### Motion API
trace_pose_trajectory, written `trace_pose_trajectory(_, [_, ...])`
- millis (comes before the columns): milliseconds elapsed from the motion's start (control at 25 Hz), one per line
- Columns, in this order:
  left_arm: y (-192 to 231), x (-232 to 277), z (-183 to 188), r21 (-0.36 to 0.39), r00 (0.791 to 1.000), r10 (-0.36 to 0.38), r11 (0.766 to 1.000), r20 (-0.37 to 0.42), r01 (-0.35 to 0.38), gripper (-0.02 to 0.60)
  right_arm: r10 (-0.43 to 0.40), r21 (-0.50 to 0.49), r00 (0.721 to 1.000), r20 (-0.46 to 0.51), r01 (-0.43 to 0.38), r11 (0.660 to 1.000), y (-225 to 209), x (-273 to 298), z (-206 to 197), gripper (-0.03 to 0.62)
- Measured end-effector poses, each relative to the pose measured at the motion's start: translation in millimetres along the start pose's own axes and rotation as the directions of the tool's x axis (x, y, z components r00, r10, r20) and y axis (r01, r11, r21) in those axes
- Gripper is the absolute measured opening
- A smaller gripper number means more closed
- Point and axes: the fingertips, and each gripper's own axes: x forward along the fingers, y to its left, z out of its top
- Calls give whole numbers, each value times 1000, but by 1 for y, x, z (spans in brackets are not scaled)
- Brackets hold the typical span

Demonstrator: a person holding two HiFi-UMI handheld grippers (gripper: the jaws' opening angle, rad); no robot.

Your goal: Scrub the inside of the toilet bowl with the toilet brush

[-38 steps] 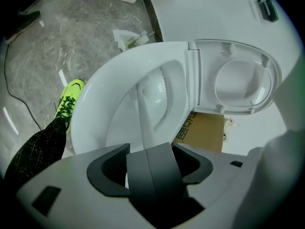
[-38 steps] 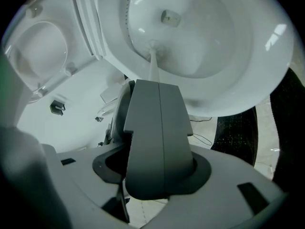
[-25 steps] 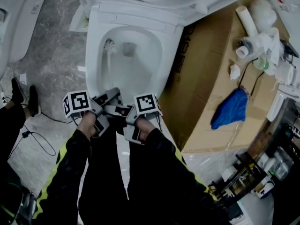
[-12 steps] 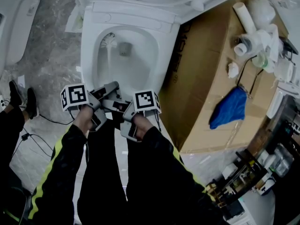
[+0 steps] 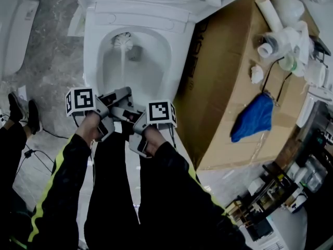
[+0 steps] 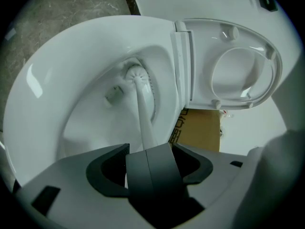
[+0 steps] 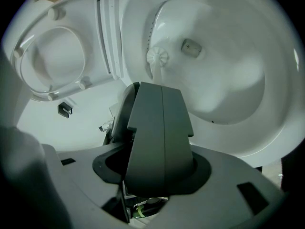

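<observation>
The white toilet bowl (image 5: 93, 61) stands open at the top of the head view, its seat and lid (image 6: 238, 70) raised. A white toilet brush reaches into it, its bristle head (image 5: 124, 40) pressed under the back rim, just above the drain hole (image 7: 190, 46). My left gripper (image 5: 120, 97) is shut on the brush handle over the bowl's front rim. In the left gripper view the handle runs from the head (image 6: 136, 74) down into the jaws (image 6: 148, 149). My right gripper (image 5: 130, 116) sits close beside the left, shut lower on the handle. Its jaws (image 7: 162, 87) hide the handle below the head (image 7: 157, 56).
A large cardboard box (image 5: 223, 87) stands tight against the toilet's right side, with a blue cloth (image 5: 251, 119) and white pipes and bottles (image 5: 281, 30) on it. Another white fixture (image 5: 15, 25) is at far left. Shoes (image 5: 23, 113) and a cable (image 5: 31, 155) lie on the marble floor.
The brush head has swept from the bowl's left wall up to the back rim. Both grippers stayed together at the front rim, shut throughout.
</observation>
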Motion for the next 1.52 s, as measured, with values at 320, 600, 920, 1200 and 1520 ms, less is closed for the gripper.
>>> trace_pose_trajectory(320, [-5, 18, -4, 3, 998, -4, 1000, -63, 4, 267, 10, 0, 996, 88, -10, 1000, 1, -13, 13, 224])
trace_pose_trajectory(600, [-11, 33, -10, -19, 996, -25, 1000, -86, 24, 267, -8, -8, 991, 135, 9, 1000, 0, -26, 22, 222])
trace_pose_trajectory(920, [-13, 47, -22, -46, 990, -26, 999, -138, 20, 267, -32, 13, 980, 194, 30, 999, -4, -42, 26, 222])
trace_pose_trajectory(1200, [-13, 55, -32, -68, 984, -35, 997, -174, 23, 268, -51, 17, 970, 237, 48, 999, -7, -52, 26, 222])
trace_pose_trajectory(1520, [-11, 58, -54, -110, 977, -48, 994, -209, 25, 268, -93, 42, 955, 281, 84, 996, -16, -66, 15, 222])
